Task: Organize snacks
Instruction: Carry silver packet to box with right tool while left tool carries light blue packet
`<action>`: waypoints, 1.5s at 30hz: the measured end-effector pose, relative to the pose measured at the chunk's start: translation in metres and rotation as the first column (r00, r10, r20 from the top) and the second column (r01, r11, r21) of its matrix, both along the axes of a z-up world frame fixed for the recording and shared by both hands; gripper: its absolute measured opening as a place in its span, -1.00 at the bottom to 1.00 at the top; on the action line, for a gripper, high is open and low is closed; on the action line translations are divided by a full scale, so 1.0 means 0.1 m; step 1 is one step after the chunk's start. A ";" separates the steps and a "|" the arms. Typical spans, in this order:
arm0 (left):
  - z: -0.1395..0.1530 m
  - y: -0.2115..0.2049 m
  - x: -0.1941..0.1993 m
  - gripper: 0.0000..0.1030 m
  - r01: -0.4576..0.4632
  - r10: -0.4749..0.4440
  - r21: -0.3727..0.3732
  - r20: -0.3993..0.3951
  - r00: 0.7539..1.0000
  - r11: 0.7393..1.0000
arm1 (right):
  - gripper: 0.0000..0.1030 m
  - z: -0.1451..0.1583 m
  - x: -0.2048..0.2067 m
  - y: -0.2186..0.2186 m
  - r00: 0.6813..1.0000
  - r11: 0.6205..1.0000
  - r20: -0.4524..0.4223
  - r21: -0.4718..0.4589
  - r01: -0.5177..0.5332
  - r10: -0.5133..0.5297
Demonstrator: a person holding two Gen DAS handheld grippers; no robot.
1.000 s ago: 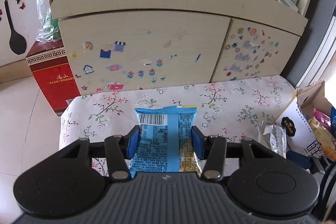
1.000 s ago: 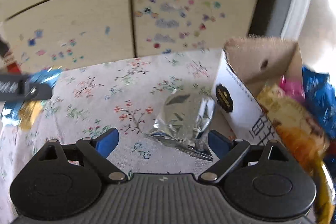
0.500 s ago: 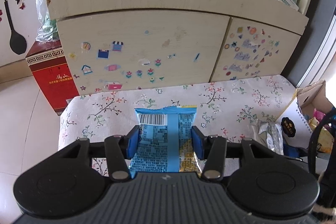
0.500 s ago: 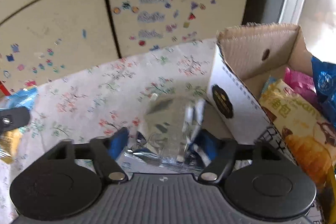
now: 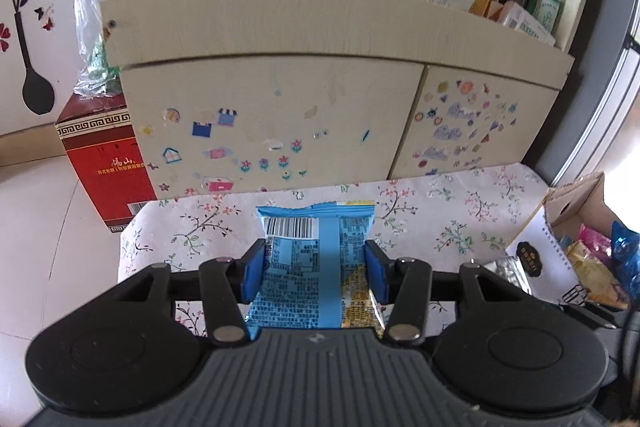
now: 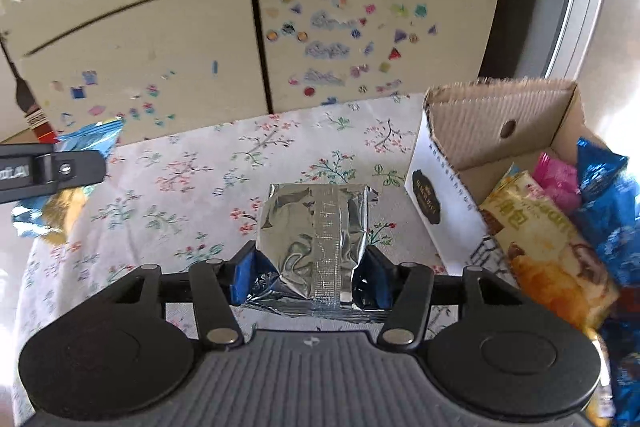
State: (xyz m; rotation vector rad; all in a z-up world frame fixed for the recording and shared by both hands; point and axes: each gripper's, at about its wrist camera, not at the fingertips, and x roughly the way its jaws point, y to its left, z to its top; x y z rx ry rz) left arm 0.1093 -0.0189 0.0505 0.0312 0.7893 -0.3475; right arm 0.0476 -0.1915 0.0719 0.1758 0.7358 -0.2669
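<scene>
Left hand-held gripper (image 5: 314, 269) grips a blue packet (image 5: 314, 267); the right hand-held gripper (image 6: 310, 275), just closed, clamps a foil packet (image 6: 316, 239). A box (image 6: 448, 195) stands just right, a cabinet (image 6: 160, 47) ahead.

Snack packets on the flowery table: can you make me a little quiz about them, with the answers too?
1. True or false: the left gripper holds a blue packet.
2. What colour is the packet in the right gripper? A silver, B green, C red.
3. The cardboard box of snacks stands to the ____ of the silver packet in the right wrist view.

Key: 1 true; 2 A; 3 right.
</scene>
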 end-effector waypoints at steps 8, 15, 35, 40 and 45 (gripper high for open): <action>0.12 0.02 -0.21 -0.04 0.007 -0.006 -0.009 0.032 0.999 1.000 | 0.22 0.25 -0.42 -0.03 0.999 0.999 0.007 -0.010 -0.037 0.037; 0.15 -0.05 -0.42 -0.04 -0.002 0.003 -0.035 0.036 0.999 0.999 | 0.22 0.31 -0.61 -0.06 0.999 0.999 0.019 -0.005 -0.042 0.043; 0.31 -0.28 -0.50 -0.03 -0.011 0.014 -0.033 0.095 0.995 0.999 | 0.22 0.59 -0.82 -0.20 0.987 0.996 0.133 -0.003 -0.087 0.087; 0.35 -0.46 -0.56 -0.03 0.030 -0.025 -0.051 0.100 0.995 0.998 | 0.22 0.71 -0.92 -0.38 0.984 0.998 0.165 0.008 -0.067 0.065; 0.36 -0.74 -0.66 -0.03 0.103 -0.097 -0.062 0.098 0.990 0.993 | 0.22 0.77 -1.03 -0.60 0.983 0.999 0.182 0.029 -0.032 0.026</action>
